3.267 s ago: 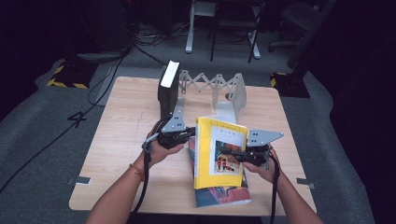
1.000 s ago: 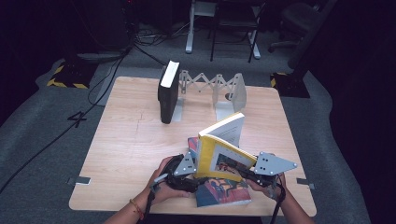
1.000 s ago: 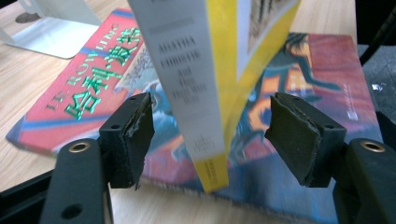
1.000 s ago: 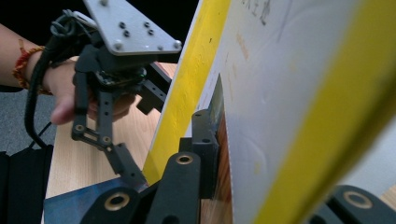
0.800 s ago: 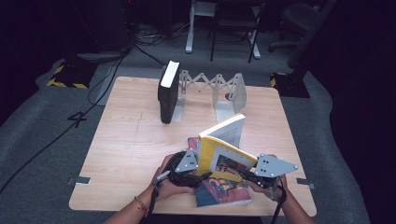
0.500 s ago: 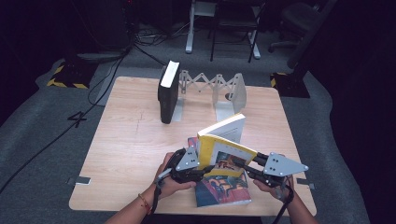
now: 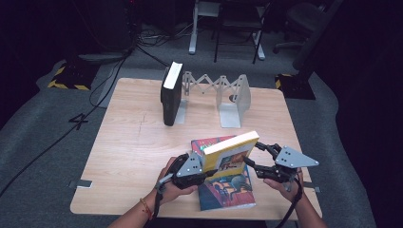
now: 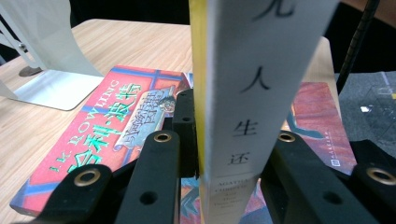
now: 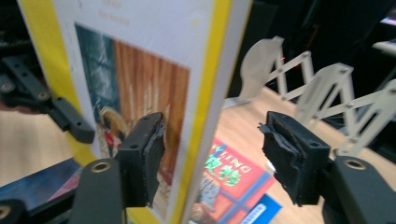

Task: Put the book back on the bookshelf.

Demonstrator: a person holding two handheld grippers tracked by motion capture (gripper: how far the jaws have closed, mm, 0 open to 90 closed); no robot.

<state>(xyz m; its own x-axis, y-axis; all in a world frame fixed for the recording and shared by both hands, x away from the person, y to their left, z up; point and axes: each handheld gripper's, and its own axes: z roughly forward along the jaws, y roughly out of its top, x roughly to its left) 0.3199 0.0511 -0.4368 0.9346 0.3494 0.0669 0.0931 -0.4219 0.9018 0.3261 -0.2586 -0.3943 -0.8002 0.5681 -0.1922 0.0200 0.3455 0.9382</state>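
A yellow-covered book (image 7: 230,154) with a white spine (image 8: 252,93) stands on edge, tilted, over a colourful book (image 7: 225,190) that lies flat on the table. My left gripper (image 7: 205,164) has just been closing and is shut on the spine end, one jaw against each cover (image 8: 224,140). My right gripper (image 7: 253,155) has just been opening. It is open, astride the far edge of the yellow book (image 9: 140,60): the left pad is close to the picture cover and the right pad stands well clear (image 9: 212,144).
A black book (image 7: 170,95) stands upright against the left end of a white folding bookend rack (image 7: 223,92) at the back of the wooden table (image 7: 133,142). The flat colourful book (image 8: 107,112) reaches close to the table's front edge.
The right gripper's jaws have let go of the yellow book and drawn slightly right. The left gripper's jaws have closed on the spine. The book now stands a little lower.
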